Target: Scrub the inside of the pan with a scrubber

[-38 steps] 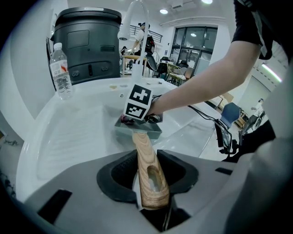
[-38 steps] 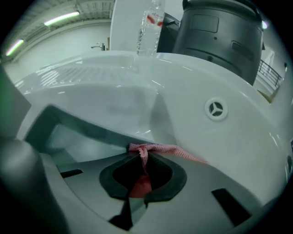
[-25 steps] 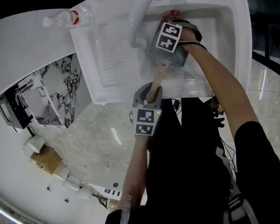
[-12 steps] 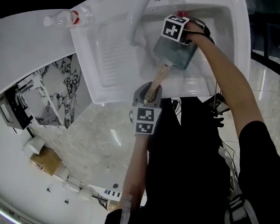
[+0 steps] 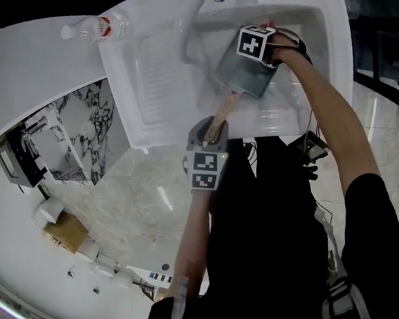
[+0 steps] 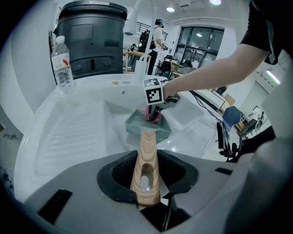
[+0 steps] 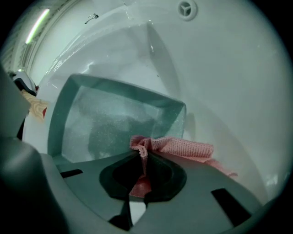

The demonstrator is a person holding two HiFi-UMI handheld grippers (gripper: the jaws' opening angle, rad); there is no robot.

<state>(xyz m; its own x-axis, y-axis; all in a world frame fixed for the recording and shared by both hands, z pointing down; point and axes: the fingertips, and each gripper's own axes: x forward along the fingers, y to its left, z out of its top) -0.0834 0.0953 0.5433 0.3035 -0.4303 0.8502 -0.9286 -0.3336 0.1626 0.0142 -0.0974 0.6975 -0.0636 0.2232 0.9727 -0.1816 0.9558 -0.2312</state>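
Note:
A grey-green square pan [image 5: 243, 76] with a wooden handle [image 5: 222, 116] rests in the white sink basin [image 5: 299, 94]. My left gripper [image 5: 212, 139] is shut on the handle end [image 6: 145, 164] at the sink's near edge, and the pan [image 6: 147, 127] lies ahead of it. My right gripper [image 5: 259, 53] points steeply down over the pan's far right part, shut on a pink scrubber cloth [image 7: 178, 147]. The cloth bunches between the jaws and trails over the pan's rim. In the right gripper view the speckled pan floor [image 7: 114, 119] lies just beyond my right gripper [image 7: 139, 176].
A white faucet [image 5: 191, 16] arches over the basin's left side. A ribbed drainboard [image 5: 157, 82] lies left of the basin. A clear water bottle [image 5: 93, 26] lies on the counter at the far left. A black bin [image 6: 91, 36] stands behind the sink.
My right gripper with the cloth has moved across the pan, to the right and farther from me, and tipped more steeply down. The left gripper and the handle have stayed put.

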